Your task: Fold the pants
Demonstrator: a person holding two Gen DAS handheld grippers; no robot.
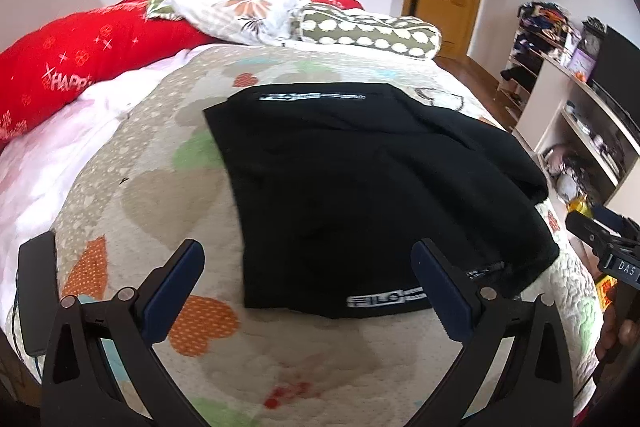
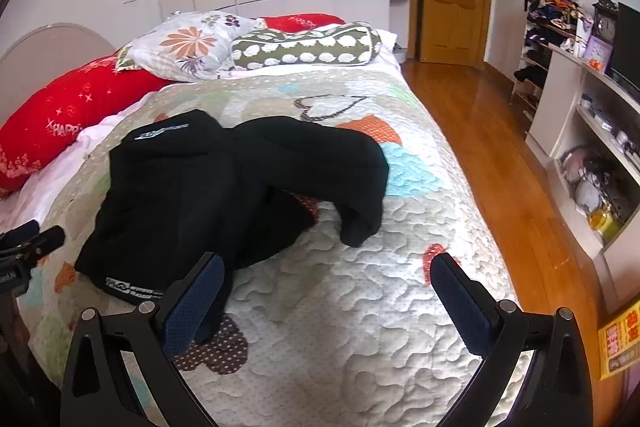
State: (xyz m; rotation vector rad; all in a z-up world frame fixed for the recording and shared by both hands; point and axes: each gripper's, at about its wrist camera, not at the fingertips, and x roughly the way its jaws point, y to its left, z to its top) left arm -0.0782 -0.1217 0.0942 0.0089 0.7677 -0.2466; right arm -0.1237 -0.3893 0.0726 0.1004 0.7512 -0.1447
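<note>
Left gripper (image 1: 308, 291): spread, empty, nearest my pants' hem.
Right gripper (image 2: 328, 303): spread, empty.
Pants (image 1: 360, 187): long axis runs away from me (top part bunched rightward).

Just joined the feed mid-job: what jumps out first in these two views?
The black pants lie rumpled in the middle of the heart-patterned quilt, one leg flopped toward the floor side. Behind them, a bright red pillow sits at the headboard end. Both grippers, left and right, hover open and empty.
</note>
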